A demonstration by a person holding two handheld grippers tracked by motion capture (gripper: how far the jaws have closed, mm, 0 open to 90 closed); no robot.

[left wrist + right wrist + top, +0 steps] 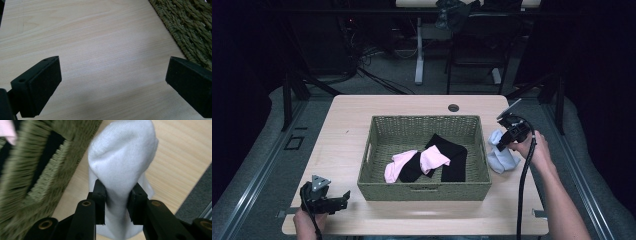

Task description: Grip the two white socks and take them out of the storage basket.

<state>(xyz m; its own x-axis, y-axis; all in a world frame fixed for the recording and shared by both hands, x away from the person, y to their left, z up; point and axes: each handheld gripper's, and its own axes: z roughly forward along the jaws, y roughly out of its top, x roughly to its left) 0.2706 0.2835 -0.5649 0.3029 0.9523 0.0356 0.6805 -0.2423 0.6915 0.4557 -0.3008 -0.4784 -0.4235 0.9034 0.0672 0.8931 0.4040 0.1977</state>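
Observation:
A green woven basket (377,150) stands mid-table with pink socks (432,159) and black socks (454,157) inside. To its right, a pale blue-white sock (502,159) (122,157) is pinched by my right gripper (506,142) (117,200), whose jaws are shut on the fabric just above the table. The sock's toe end rises past the jaws beside the basket wall (32,177). My left gripper (341,200) (112,80) rests at the table's front left corner, jaws wide open over bare wood, with the basket's edge (190,27) at its right.
The wooden table (347,125) has a round cable hole (453,107) at the back. Dark floor, cables and a desk leg (419,55) lie beyond. Grey carpet (197,195) shows past the table's right edge.

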